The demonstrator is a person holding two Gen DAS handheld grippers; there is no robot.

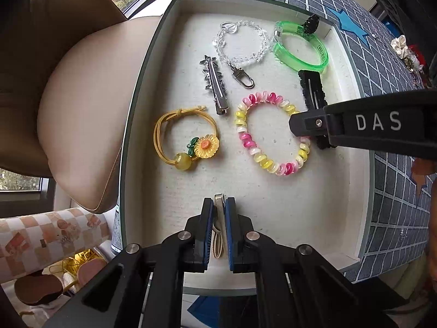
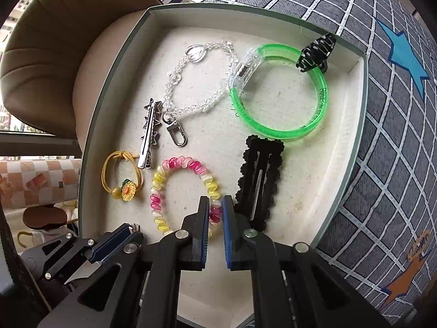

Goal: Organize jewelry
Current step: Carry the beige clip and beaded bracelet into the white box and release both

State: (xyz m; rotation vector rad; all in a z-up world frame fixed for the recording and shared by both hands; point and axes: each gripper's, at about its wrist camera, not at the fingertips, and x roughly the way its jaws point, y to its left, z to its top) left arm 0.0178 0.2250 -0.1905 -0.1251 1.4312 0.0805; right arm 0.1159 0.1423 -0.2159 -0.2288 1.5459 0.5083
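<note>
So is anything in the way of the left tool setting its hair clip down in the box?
Nothing visible. The left tool holds the beige hair clip over bare box floor; the sunflower hair tie and beaded bracelet lie farther in.

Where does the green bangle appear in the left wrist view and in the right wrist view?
Left wrist view: the green bangle lies upper right, in the tray's far corner.
Right wrist view: the green bangle lies upper centre-right.
Shared landmark: the black claw clip sits at the bangle's far edge in both.
</note>
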